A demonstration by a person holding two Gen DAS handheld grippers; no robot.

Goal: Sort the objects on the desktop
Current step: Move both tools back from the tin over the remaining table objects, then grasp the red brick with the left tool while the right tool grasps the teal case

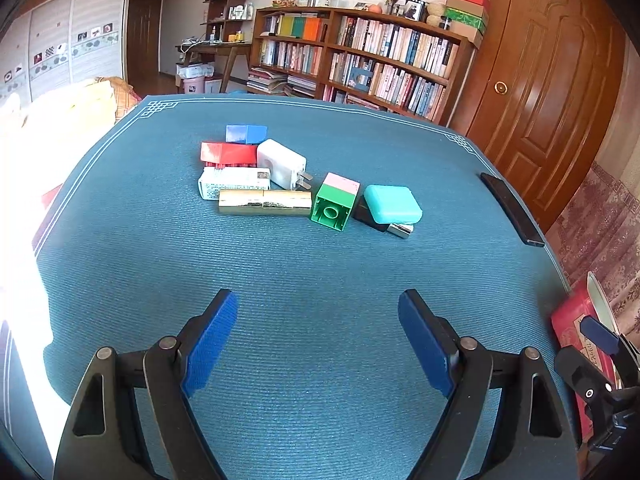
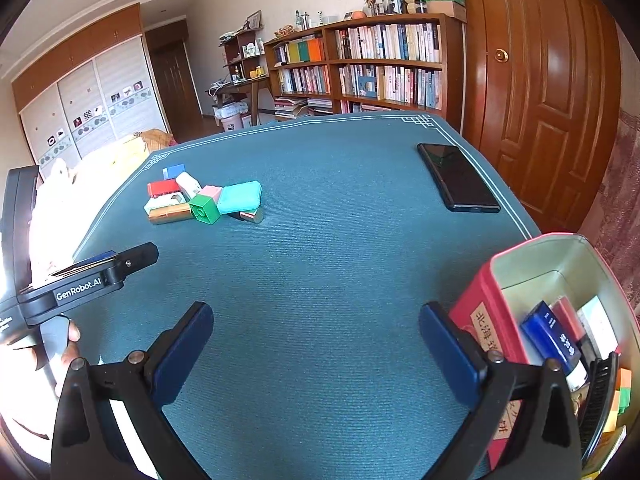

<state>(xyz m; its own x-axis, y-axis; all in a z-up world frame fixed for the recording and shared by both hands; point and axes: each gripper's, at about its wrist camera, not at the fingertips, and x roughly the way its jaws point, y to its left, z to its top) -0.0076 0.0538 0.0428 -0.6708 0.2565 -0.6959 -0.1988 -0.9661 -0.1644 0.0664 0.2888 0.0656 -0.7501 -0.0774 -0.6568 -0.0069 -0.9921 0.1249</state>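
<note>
Desktop objects lie in one tight cluster on the blue tabletop (image 1: 320,280), at about 12 o'clock from the left tool (image 1: 318,344) and approx. 10 o'clock from the right tool (image 2: 316,356). In the cluster: blue block (image 1: 246,134), red block (image 1: 228,153), white charger (image 1: 282,163) w/ prongs out, white patterned box (image 1: 234,182), gold tube (image 1: 265,202), green-pink brick (image 1: 334,202), teal case (image 1: 393,203) resting on a dark item w/ a metal end. Many of them touch each other.

Both tools are spread wide, nothing between the fingers, both hang above bare tabletop, well apart from the cluster. A red tin (image 2: 532,280) stands at the right tool's 3 o'clock, lid off, already w/ several items inside, so I judge sorting is partly done and the tin is the destination. A black phone (image 2: 458,176) lies alone near the far right edge, at approx. 1 o'clock from the right tool.

Risks, as I judge them:
- Objects are packed close, so a finger going down beside one piece can push its neighbour; the gold tube looks round-ish and may roll.
- Teal case sits on top of another thing, not flat; a grip there can tip it or drag the lower item.
- Charger prongs can catch on the brick.
- Right tool is just beside the tin wall; a swing to the right may knock it.
</note>
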